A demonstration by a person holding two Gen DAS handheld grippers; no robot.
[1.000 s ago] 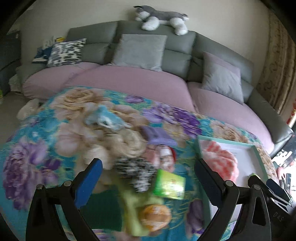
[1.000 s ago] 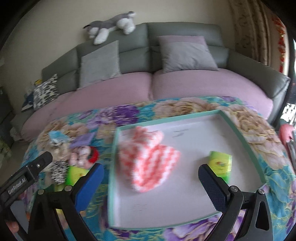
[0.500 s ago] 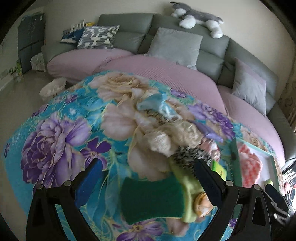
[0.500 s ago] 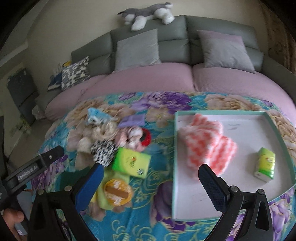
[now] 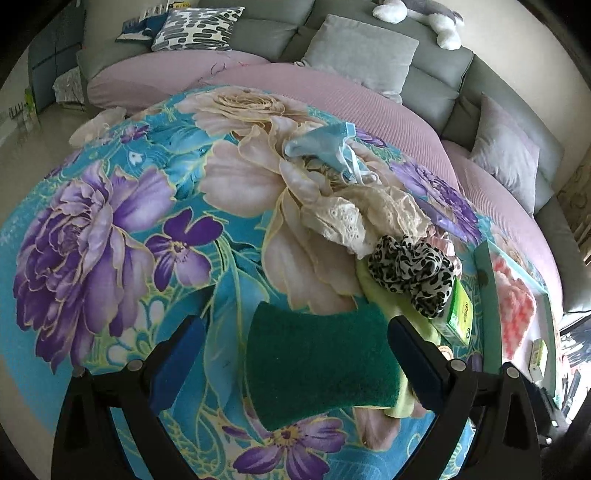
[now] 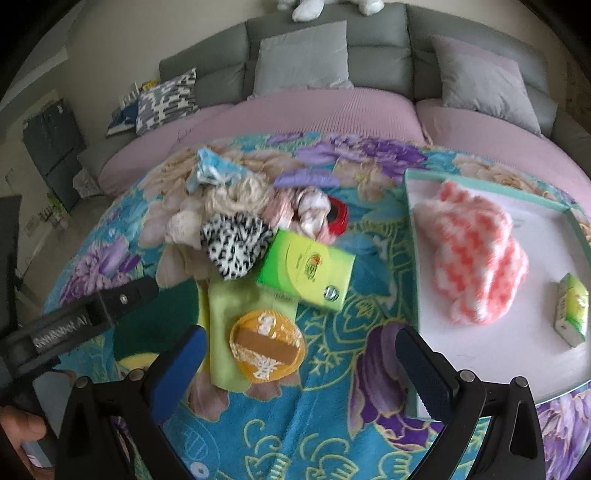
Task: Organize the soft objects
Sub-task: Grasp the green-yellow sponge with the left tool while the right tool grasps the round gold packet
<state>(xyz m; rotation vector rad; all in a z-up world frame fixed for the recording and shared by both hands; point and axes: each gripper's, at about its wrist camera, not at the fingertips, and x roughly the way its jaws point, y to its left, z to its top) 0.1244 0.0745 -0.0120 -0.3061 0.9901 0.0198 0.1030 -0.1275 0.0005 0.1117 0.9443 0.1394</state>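
Note:
A dark green sponge (image 5: 321, 362) lies on the floral cloth between the open jaws of my left gripper (image 5: 295, 354), untouched as far as I can see. Beside it are a yellow-green cloth (image 6: 236, 314), an orange round pad (image 6: 267, 345), a green tissue pack (image 6: 304, 273), a leopard scrunchie (image 5: 412, 271), cream lace (image 5: 362, 218) and a blue cloth (image 5: 325, 147). My right gripper (image 6: 295, 365) is open and empty above the orange pad. The mint-rimmed tray (image 6: 410, 221) on the right holds a pink-and-white fluffy cloth (image 6: 476, 251) and a small tissue pack (image 6: 571, 310).
A grey sofa with a pink seat cover (image 6: 314, 114) curves behind the table, with grey cushions (image 5: 360, 55) and a plush dog (image 5: 424, 14). The left gripper's body (image 6: 85, 314) crosses the right wrist view at lower left. The table edge drops to the floor (image 5: 22, 140) on the left.
Both grippers swung left, away from the tray toward the pile. My left gripper came down so the green sponge now lies between its jaws. Both stayed open.

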